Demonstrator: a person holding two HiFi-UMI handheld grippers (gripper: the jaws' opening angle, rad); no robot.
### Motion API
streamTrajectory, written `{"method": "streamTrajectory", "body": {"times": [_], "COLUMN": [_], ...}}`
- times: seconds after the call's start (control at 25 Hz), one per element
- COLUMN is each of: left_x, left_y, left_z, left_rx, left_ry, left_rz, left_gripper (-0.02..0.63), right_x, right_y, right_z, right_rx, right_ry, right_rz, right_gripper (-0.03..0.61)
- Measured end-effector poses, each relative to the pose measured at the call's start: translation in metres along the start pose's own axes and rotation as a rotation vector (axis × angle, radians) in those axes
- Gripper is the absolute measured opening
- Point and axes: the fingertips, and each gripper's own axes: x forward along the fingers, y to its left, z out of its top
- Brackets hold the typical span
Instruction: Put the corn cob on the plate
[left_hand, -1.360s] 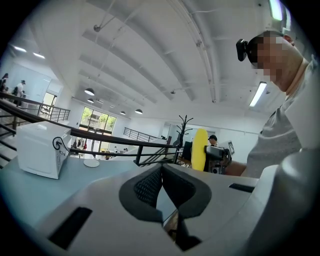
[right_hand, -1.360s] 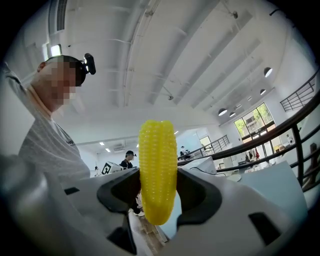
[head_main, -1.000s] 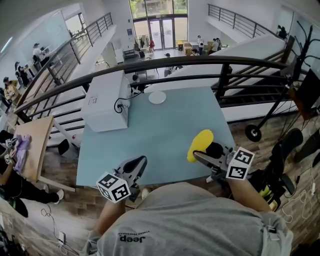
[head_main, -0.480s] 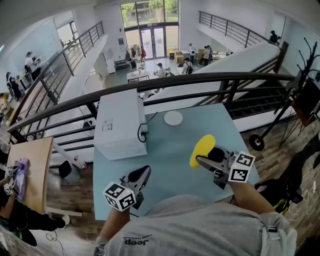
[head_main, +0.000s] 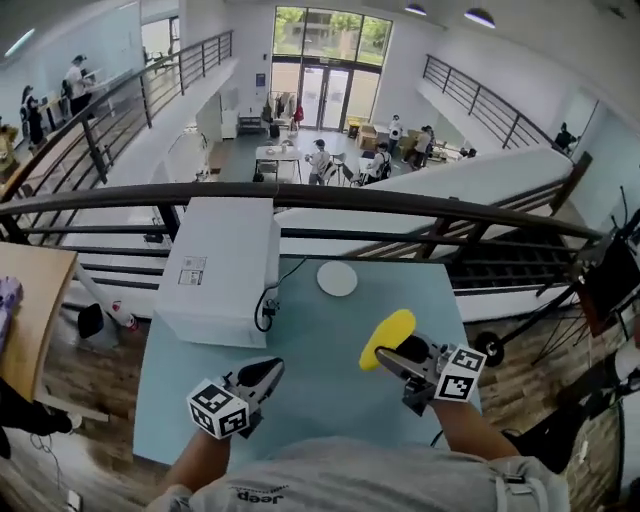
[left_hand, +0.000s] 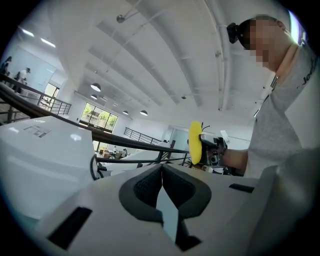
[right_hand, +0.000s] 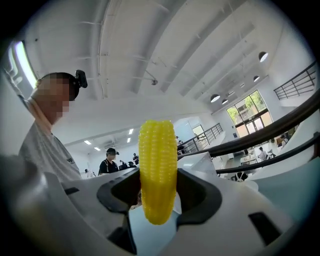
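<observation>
Now my right claw (right_hand: 158, 194) is clamped on the corn cob (right_hand: 157, 165), holding it over the tabletop (head_main: 300, 345), apart from the plate (head_main: 338, 278); my left claw (left_hand: 162, 186) is closed, empty.

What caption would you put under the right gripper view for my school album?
The right hand-held gripper clamps a yellow corn cob between its jaws, with a dark railing behind.
</observation>
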Motion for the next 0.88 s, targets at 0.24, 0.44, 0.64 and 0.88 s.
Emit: {"method": "streamTrajectory", "body": {"times": [0.24, 0.44, 0.64, 0.88], "left_x": [0.096, 0.164, 0.217, 0.269], "left_y": [0.008, 0.021, 0.061, 0.098], "left_z": [-0.001, -0.007, -0.030, -0.053], "left_rx": [-0.017, -0.020, -0.010, -0.016], "left_ry": [-0.046, 0.033, 0.096, 0.144], "left_rz": [0.112, 0.094, 0.061, 0.022], "left_gripper": [0.018, 0.020, 0.019, 0.020], "right_x": [-0.019, -0.001, 0.022, 0.048], "right_y": [-0.121, -0.208, -0.265, -0.326], "right_z": [-0.016, -0.020, -0.031, -0.046], "right_rx": [0.033, 0.017, 0.003, 0.020], "right_ry": [0.074, 0.088, 0.078, 0.109], "right_rz": [0.046, 0.004, -0.050, -0.102], "right_gripper": [0.233, 0.232, 0.232, 0.232]}}
